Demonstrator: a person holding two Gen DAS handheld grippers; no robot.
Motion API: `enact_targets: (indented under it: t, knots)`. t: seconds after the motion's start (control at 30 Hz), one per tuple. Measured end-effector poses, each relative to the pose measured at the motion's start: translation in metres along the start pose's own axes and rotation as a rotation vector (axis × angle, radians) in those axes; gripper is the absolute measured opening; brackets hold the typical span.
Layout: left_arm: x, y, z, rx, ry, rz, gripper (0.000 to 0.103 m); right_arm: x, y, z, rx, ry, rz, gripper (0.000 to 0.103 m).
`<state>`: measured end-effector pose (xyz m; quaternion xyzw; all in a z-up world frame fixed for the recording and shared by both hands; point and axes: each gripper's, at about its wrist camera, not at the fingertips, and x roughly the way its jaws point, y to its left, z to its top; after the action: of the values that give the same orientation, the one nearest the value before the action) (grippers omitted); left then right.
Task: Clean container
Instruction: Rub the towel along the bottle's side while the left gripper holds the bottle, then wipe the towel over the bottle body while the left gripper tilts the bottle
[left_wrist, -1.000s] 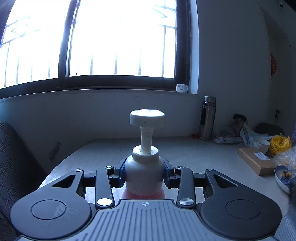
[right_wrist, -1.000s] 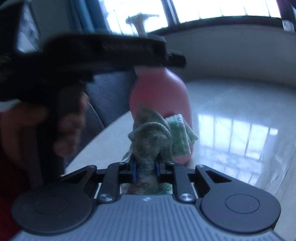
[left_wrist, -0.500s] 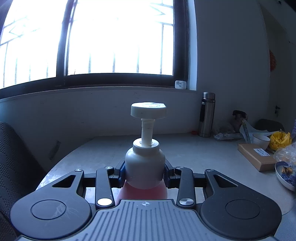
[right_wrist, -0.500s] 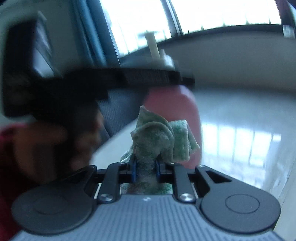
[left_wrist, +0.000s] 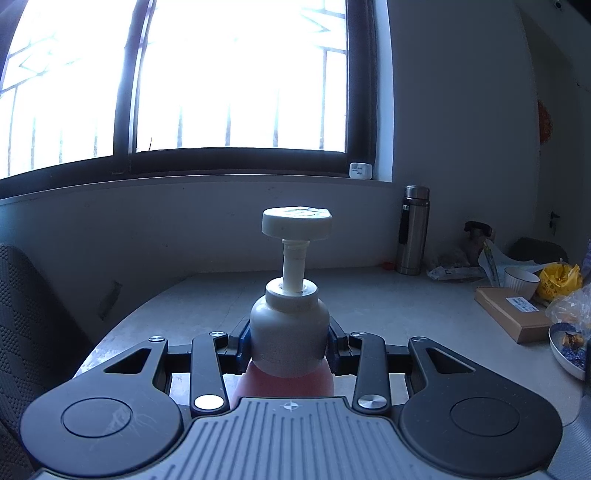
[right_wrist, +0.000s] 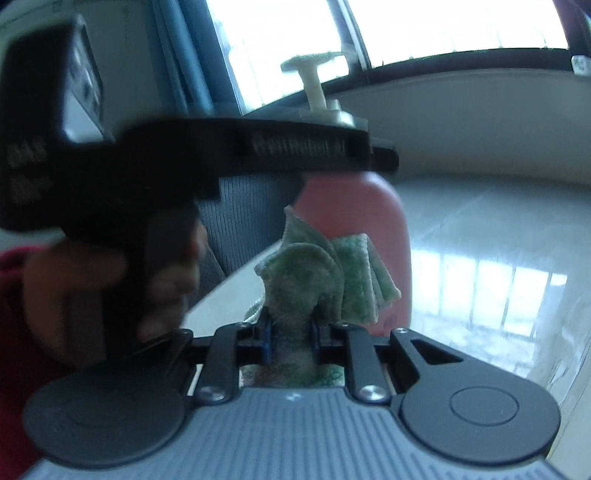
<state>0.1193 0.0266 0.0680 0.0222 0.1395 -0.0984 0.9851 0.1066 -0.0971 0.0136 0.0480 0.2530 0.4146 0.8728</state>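
Left wrist view: the left gripper (left_wrist: 289, 341) has its two fingers closed against the white shoulder of one pump bottle (left_wrist: 289, 332), which stands upright between them. The bottle's pink body is mostly hidden behind the gripper's grey housing; only a strip of it shows under the white collar. Its round pump head (left_wrist: 296, 224) is raised on its stem. Whether the base touches the table (left_wrist: 388, 306) cannot be seen. Far right on the table stand one steel thermos (left_wrist: 412, 229), one cardboard box (left_wrist: 511, 312), one white cup (left_wrist: 521, 281) and a yellow bag (left_wrist: 557, 280); a blue-patterned plate (left_wrist: 567, 347) is cut off by the right edge, and the clutter behind the cup is too small to make out. One window (left_wrist: 236, 77) is blown out by daylight. A dark chair back (left_wrist: 26, 332) is cut off at the left.

Right wrist view: the right gripper (right_wrist: 290, 341) pinches one green cloth (right_wrist: 321, 284) between its nearly closed fingers; the bunched cloth lies just in front of the lower pink side of the bottle (right_wrist: 354, 221), and contact cannot be judged. The other gripper (right_wrist: 236, 151), blurred, crosses the bottle's neck and hides its shoulder. The person's left hand (right_wrist: 110, 273) on the grip is blurred, with a red sleeve (right_wrist: 11, 332) cut off at the left edge. The glossy tabletop (right_wrist: 498, 266) mirrors the window.
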Motion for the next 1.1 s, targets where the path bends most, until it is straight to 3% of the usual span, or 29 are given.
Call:
enact_targets:
  t: [0.13,0.27,0.63,0.73,0.77,0.87,1.1]
  knots:
    - [0.001,-0.003,0.002,0.001,0.001,-0.001,0.039,0.021,-0.003,-0.007,0.008,0.129,-0.058,0.020]
    - [0.001,-0.003,0.002,-0.002,0.003,-0.001,0.039,0.021,-0.005,-0.004,0.036,0.144,-0.061,0.020]
    - [0.002,-0.004,0.003,-0.009,0.006,0.003,0.038,-0.044,0.007,0.024,-0.014,-0.115,-0.045,0.020]
    - [0.002,-0.005,0.003,-0.007,0.006,0.004,0.038,-0.039,0.007,0.019,-0.001,-0.088,-0.053,0.020]
    - [0.002,-0.005,0.003,-0.008,0.006,0.004,0.038,-0.008,0.007,0.020,0.001,-0.071,-0.059,0.020]
    - [0.002,-0.003,0.003,-0.011,0.006,0.006,0.039,0.022,-0.004,0.022,0.018,-0.026,-0.059,0.020]
    - [0.003,0.001,0.004,-0.012,0.005,0.004,0.039,0.049,-0.009,0.014,0.032,0.071,-0.073,0.020]
